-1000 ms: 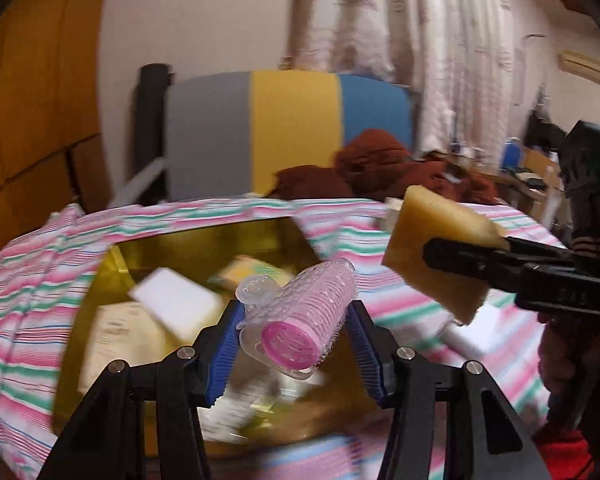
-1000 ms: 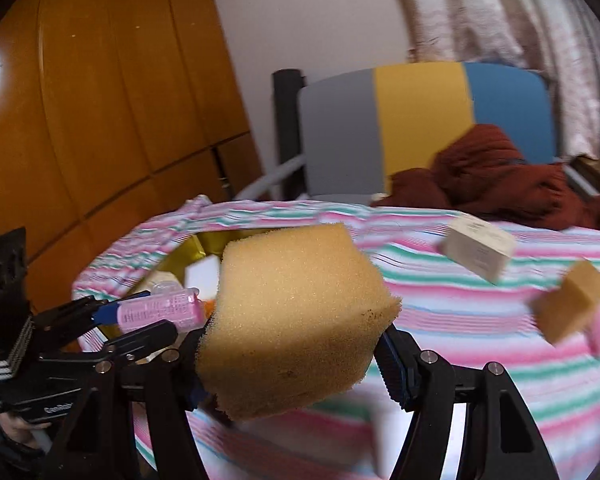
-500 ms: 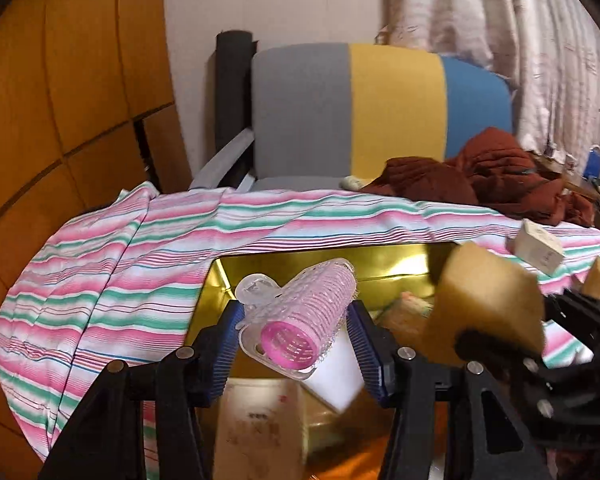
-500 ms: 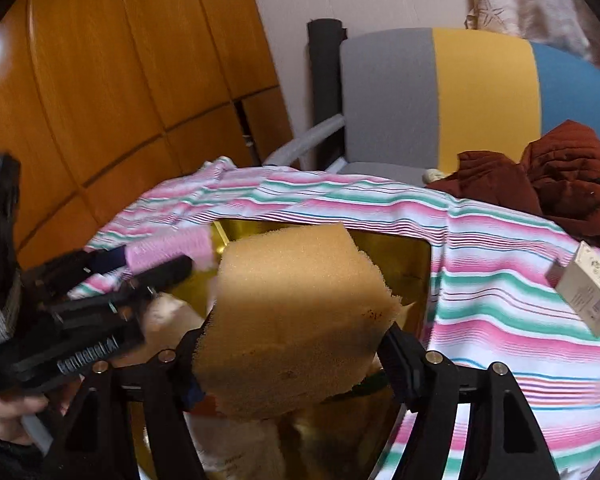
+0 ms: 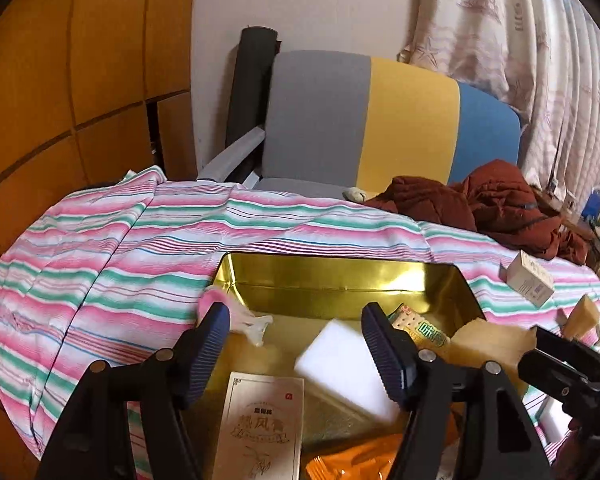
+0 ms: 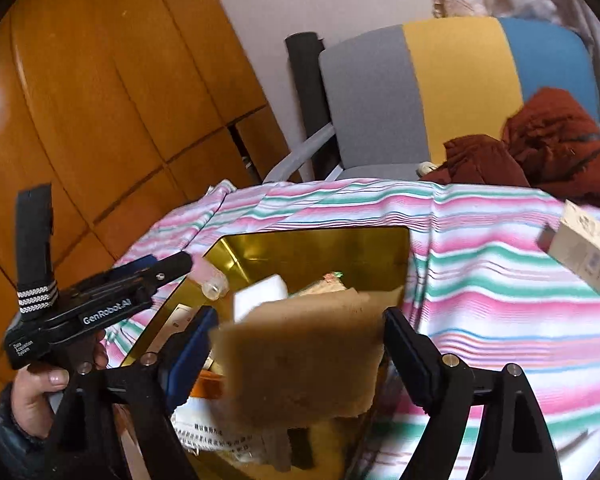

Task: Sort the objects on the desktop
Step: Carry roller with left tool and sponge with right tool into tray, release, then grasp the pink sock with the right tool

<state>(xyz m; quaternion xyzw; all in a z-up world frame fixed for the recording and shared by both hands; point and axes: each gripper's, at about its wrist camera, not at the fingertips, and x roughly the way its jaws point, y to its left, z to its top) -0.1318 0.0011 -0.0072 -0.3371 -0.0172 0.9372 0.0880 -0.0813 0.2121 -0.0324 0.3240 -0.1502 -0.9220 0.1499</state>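
Observation:
My left gripper (image 5: 296,316) stands open over the near left part of the gold tin (image 5: 340,258). The pink hair roller (image 5: 220,304) is a blur just beyond its left finger, by the tin's left rim. In the right wrist view the roller (image 6: 208,276) hangs loose just off the left gripper (image 6: 180,260). My right gripper (image 6: 300,316) is open above the tin (image 6: 312,248). The yellow sponge (image 6: 300,352) is blurred and loose between its fingers. From the left wrist view the sponge (image 5: 488,344) is over the tin's right side, ahead of the right gripper (image 5: 560,364).
Inside the tin lie a white block (image 5: 340,360), a beige printed box (image 5: 260,428), a snack packet (image 5: 420,328) and an orange packet (image 5: 352,460). On the striped cloth (image 5: 120,280) to the right sit a small carton (image 5: 528,280) and a tan block (image 5: 584,312). A chair (image 5: 364,120) stands behind.
Both grippers moved over the tin and let go. The roller has left the left gripper and the sponge has slipped from the right one; both are blurred in motion.

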